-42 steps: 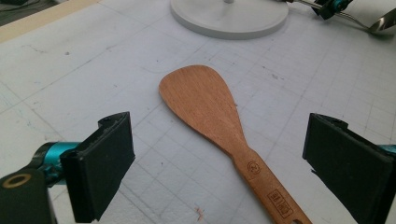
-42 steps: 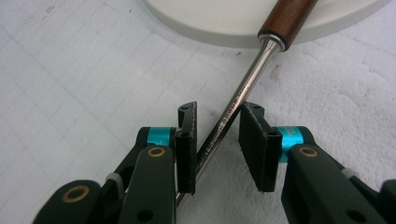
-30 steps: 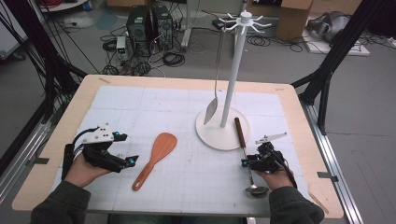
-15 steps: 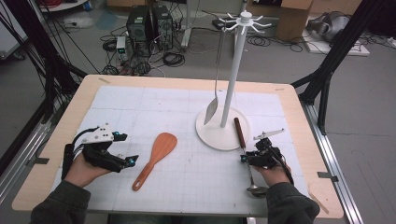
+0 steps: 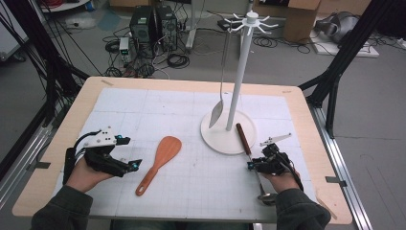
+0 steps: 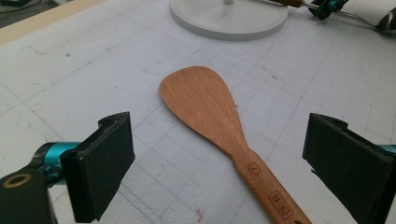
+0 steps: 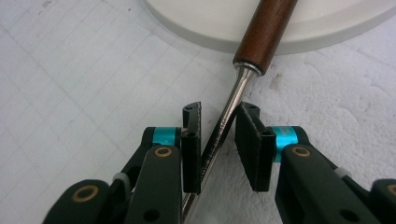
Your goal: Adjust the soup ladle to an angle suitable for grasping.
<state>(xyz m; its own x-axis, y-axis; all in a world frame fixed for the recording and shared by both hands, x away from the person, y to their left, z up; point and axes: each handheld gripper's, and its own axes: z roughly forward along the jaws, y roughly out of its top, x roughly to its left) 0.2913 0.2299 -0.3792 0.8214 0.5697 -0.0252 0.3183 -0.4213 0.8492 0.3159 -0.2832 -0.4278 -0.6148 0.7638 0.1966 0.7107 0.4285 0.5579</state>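
While my right gripper [image 5: 255, 164] sits low over the white mat [image 5: 191, 124], its jaws have just been closing in around the thin metal shaft of the ladle [image 7: 219, 126]. From the right gripper view, the left pad looks like it touches the shaft and the right pad has a small gap, so I do not call it a real grip yet (it is very close). The ladle lies flat near the right side of the tabletop [image 5: 72, 120]. Its brown wooden handle [image 5: 243, 139] rests on the rim of the round white base [image 5: 215, 139] of the rack [image 5: 239, 81], and its shiny bowl [image 5: 266, 197] is near my right sleeve at the front edge.

My left gripper [image 5: 129, 165] rests on the left side of the mat with its jaws wide open and nothing in them. A wooden spatula [image 6: 210, 112] lies flat just ahead of them, not touching either jaw, with its wide blade pointing toward the rack.

A long silver spoon [image 5: 219, 110] hangs from the top of the rack, beside the white pole.
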